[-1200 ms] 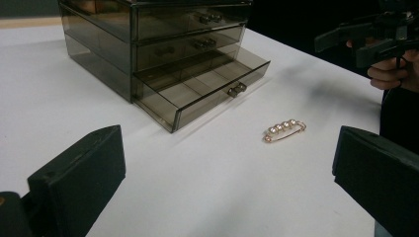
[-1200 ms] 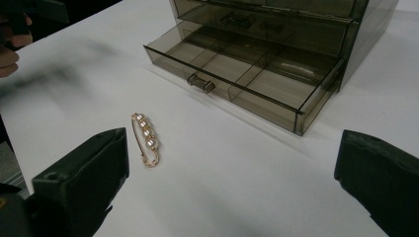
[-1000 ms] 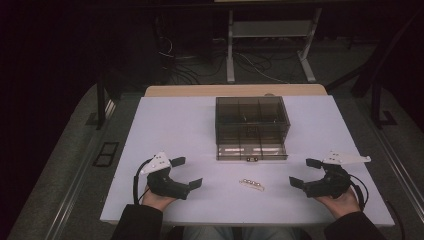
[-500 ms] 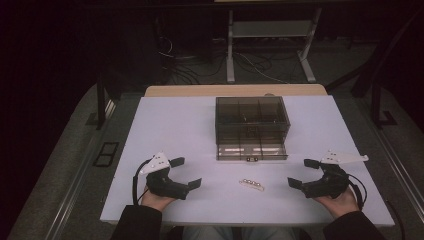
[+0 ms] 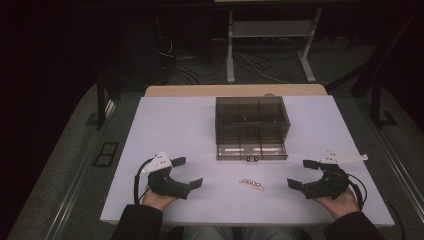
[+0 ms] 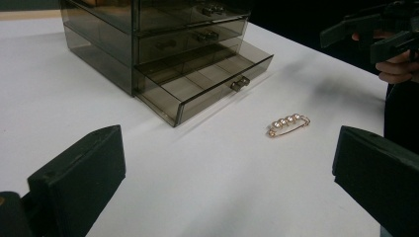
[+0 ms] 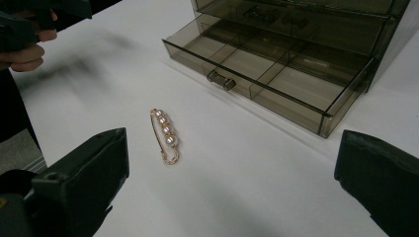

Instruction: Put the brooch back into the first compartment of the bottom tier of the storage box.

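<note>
Resting on the white table (image 5: 165, 125) at the near left, the left gripper (image 5: 187, 172) sits in a person's hand with its jaws spread wide and nothing between them, pointed inward toward the middle. Just past it, lying flat on the bare tabletop between the two grippers, is a small gold pin set with a row of pearls (image 5: 251, 184) — well apart from either tool, so both have room to approach. Behind the pin stands a smoky clear drawer box (image 5: 251, 120), its bottom drawer (image 5: 252, 151) pulled out toward the person, divided compartments exposed — likely ready to receive the pin. At the near right, the right gripper (image 5: 299, 173) mirrors the left: jaws parted, empty, aimed at the pin.
</note>
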